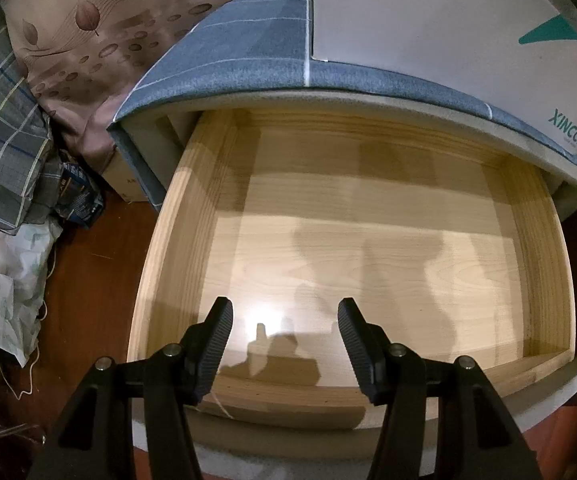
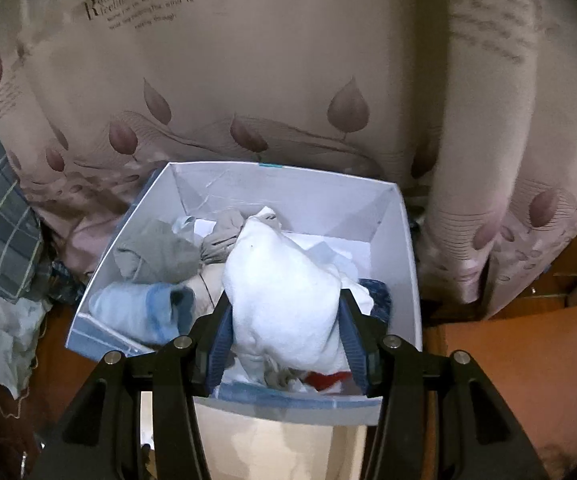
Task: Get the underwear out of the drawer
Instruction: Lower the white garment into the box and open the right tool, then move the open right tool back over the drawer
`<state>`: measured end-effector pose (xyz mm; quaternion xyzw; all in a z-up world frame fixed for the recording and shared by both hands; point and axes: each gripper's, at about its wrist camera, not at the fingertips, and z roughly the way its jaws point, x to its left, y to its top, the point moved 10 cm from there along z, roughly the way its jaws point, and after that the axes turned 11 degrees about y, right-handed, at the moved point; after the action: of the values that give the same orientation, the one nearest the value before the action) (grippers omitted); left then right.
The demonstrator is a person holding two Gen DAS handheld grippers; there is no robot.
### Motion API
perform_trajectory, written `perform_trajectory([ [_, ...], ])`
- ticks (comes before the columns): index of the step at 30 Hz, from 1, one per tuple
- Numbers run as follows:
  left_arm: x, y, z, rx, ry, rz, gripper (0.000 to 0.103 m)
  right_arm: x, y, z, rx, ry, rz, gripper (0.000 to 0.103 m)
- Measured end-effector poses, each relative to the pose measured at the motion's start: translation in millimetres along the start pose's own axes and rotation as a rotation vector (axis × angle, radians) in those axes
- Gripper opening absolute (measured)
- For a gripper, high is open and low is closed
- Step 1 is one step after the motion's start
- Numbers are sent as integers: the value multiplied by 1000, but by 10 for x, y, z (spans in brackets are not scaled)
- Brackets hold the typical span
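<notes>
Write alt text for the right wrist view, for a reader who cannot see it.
The right gripper is closed on a bunched white garment, held over an open white box already filled with grey, blue and white clothing. Behind the box hangs a pinkish leaf-print curtain; reddish-brown floor shows at the right.

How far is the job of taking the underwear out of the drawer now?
Nearly finished, it seems. The open wooden drawer shows only bare bottom under the open left gripper. The right gripper holds a white cloth garment over the white box, which already contains several garments. Left: release this piece into the box.
</notes>
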<state>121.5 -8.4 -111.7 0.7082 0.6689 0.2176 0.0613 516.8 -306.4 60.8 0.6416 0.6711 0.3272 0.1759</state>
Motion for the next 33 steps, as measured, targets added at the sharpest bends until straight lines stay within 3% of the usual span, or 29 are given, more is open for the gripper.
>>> perform_trajectory([
  [10, 21, 7, 1, -7, 4, -3, 56, 62, 44, 568, 73, -17, -9, 48],
  [17, 26, 18, -12, -19, 13, 0, 56, 55, 33, 675, 60, -35, -5, 58],
  [26, 27, 24, -35, -28, 11, 1, 56, 188, 76, 142, -55, 26, -18, 81],
  [33, 21, 37, -91, -48, -1, -2, 56, 225, -332, -412, -69, 99, 4, 90],
])
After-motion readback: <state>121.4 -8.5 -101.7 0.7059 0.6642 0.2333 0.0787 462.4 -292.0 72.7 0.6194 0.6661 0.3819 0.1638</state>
